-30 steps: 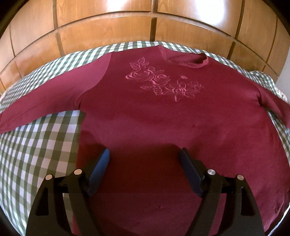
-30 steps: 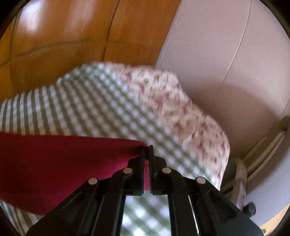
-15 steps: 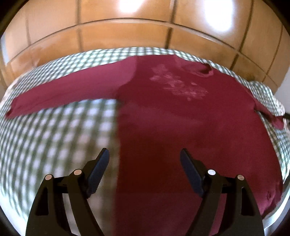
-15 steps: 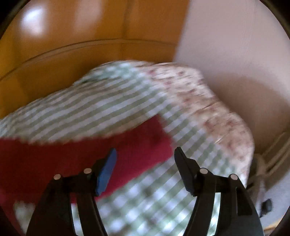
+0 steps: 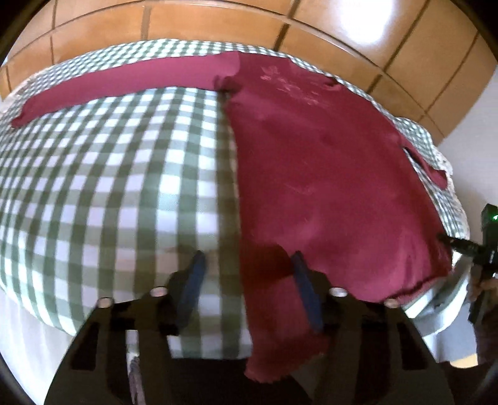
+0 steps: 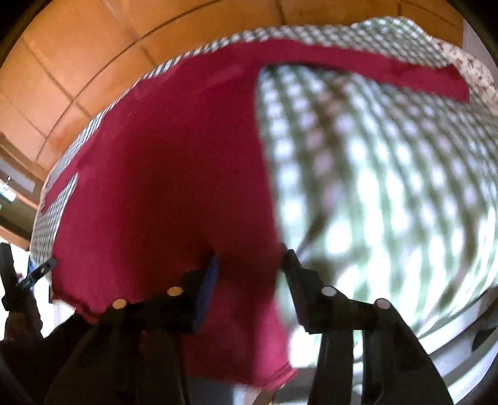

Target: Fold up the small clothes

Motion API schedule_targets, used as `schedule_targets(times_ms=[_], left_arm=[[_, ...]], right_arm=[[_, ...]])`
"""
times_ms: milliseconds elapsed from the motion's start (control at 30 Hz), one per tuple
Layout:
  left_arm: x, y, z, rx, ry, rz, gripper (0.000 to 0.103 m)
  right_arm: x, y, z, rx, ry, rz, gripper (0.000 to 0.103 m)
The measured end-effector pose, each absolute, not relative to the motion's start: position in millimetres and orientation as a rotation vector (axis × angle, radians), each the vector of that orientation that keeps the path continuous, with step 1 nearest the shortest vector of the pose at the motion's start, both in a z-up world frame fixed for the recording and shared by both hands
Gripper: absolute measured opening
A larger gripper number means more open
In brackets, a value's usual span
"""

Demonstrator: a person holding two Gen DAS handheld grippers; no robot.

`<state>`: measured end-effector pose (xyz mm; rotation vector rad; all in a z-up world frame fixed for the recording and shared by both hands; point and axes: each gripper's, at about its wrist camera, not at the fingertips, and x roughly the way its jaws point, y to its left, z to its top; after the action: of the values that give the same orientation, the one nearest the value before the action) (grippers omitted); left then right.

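A dark red long-sleeved sweater (image 5: 326, 174) with embroidered flowers lies spread face up on a green-and-white checked cloth (image 5: 109, 187). Its hem hangs over the near edge. My left gripper (image 5: 247, 264) is open and empty, straddling the sweater's left bottom corner. My right gripper (image 6: 250, 264) is open and empty over the right bottom corner of the sweater (image 6: 174, 174). The right sleeve (image 6: 373, 74) lies stretched out to the right. The right gripper's tip also shows in the left wrist view (image 5: 457, 243) at the hem's far end.
The checked cloth covers a table whose near edge is just under both grippers. A wooden panelled wall (image 5: 218, 21) stands behind it. A flowered cloth (image 6: 467, 62) shows at the table's far right corner.
The right gripper let go of the sleeve cuff, opened, and moved back to the hem's right corner. The left gripper moved left and back to the hem's left corner.
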<state>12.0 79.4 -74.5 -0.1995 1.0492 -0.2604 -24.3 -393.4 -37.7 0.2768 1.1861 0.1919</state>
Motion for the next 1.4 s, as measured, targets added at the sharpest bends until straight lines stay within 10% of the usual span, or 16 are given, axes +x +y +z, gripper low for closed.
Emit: schedule_targets(times_ms=[67,433,533,600,1400], left_arm=[[9.2,75.2,-75.8,-0.194,1.052,-0.286,0.01],[-8.1,81.8,-71.4,-0.134,1.066,-0.282,0.008],[-7.3,76.3,-48.6,-0.102,0.994,-0.285,0.031],[-3.3,76.6,-31.8,-0.11,0.916,-0.273,0.072],[119.3,-11.6,-73.3,-0.062,0.976,-0.223,0.08]], right_arm=[[-30.0,-381.1,-37.7,0.246,1.199,0.193,0.006],[-67.7,-369.3,-27.8,0.146,1.227,0.234,0.007],[-64.3,-373.2,-32.9,0.203,1.23,0.228,0.013],[-59.7,-380.7,-27.3,0.225,1.202,0.201,0.037],[123.2,-643.0,-69.5,1.063,0.761,-0.348,0.025]])
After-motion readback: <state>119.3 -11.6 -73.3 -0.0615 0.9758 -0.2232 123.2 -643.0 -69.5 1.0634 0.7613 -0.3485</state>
